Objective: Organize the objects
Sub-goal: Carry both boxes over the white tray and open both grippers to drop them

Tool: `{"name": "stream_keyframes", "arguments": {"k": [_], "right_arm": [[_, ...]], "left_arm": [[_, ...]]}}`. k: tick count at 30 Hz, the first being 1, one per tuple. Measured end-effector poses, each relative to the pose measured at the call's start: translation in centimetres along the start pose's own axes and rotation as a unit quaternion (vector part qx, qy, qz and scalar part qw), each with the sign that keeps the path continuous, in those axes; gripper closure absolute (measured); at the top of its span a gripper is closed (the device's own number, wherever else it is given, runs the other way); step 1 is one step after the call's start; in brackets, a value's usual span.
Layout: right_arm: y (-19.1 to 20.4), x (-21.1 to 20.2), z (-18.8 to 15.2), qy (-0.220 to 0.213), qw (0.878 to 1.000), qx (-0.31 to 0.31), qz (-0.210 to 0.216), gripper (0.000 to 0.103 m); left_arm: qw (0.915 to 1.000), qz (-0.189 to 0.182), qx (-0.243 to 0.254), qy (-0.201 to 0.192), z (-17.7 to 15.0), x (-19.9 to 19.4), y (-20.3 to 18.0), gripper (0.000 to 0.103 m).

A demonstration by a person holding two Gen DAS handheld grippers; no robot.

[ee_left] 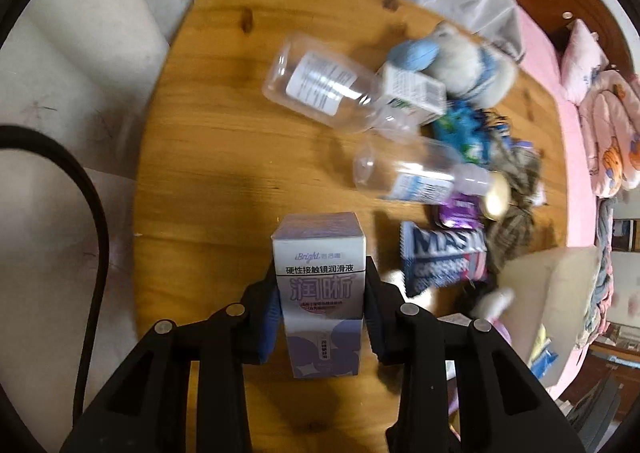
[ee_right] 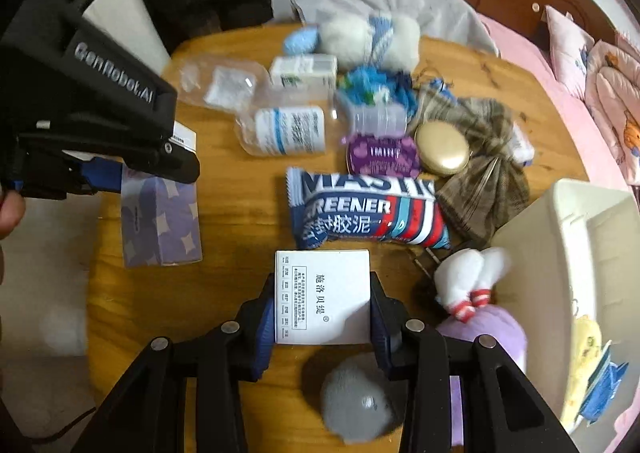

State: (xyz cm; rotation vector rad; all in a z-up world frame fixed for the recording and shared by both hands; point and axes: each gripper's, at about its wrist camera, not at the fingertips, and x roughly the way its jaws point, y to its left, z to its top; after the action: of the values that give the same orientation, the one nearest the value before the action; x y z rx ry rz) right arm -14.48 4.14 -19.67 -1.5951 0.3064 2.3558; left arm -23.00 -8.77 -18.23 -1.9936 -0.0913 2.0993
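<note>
A tall purple-and-white carton [ee_left: 320, 293] stands upright between the pads of my left gripper [ee_left: 320, 317], which is shut on it, lifted above the round wooden table [ee_left: 224, 133]. In the right wrist view the same purple carton [ee_right: 160, 221] hangs under the left gripper's black body [ee_right: 80, 101]. My right gripper [ee_right: 322, 313] is shut on a flat white box [ee_right: 322, 295] with black print, held above the table. Both pairs of blue pads press the box sides.
A clutter covers the table's right half: clear bottles [ee_left: 320, 87], a blue sealant packet [ee_right: 368, 209], a purple tin [ee_right: 382, 155], a gold compact [ee_right: 442, 149], a plaid bow [ee_right: 480, 173], plush toys [ee_right: 372, 35]. A cream bin [ee_right: 560, 253] stands at right. A grey plush [ee_right: 356, 401] lies below.
</note>
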Motion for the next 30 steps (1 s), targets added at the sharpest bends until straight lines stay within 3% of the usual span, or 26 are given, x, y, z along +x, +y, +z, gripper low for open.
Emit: {"name": "stream_keyframes", "arguments": {"k": [2,5,9,18,24,30], "right_arm": [[-0.4,-2.1,-0.1,-0.016,1.0,-0.006,0.006,0.063],[-1.0,-5.5,-0.1,-0.044,0.999,-0.01,0.024,0.063],[-1.8,-9.8,-0.3,-0.078,0.996,-0.015,0.03,0.063],[-6.7,-19.3,-2.6,-0.151,0.988,0.011,-0.004,0.063],[-11.0,-22.6,-4.3,-0.178,0.982,0.029,-0.055,0.063],[-16.1,-23.2,-6.0,-0.163,0.981,0.05,-0.091,0.063]], "left_arm": [[0.9998,0.001,0.012,-0.017,1.3,-2.3,-0.9,0.065],[0.9982,-0.01,0.038,-0.045,-0.6,-6.7,-0.6,0.065],[0.9938,-0.036,0.072,-0.077,-1.4,-9.6,-4.2,0.065],[0.9711,-0.104,0.173,-0.127,-4.7,-15.4,-14.0,0.065],[0.9548,-0.13,0.231,-0.134,-6.2,-15.7,-21.5,0.065],[0.9508,-0.134,0.258,-0.108,-6.7,-13.2,-27.5,0.065]]}}
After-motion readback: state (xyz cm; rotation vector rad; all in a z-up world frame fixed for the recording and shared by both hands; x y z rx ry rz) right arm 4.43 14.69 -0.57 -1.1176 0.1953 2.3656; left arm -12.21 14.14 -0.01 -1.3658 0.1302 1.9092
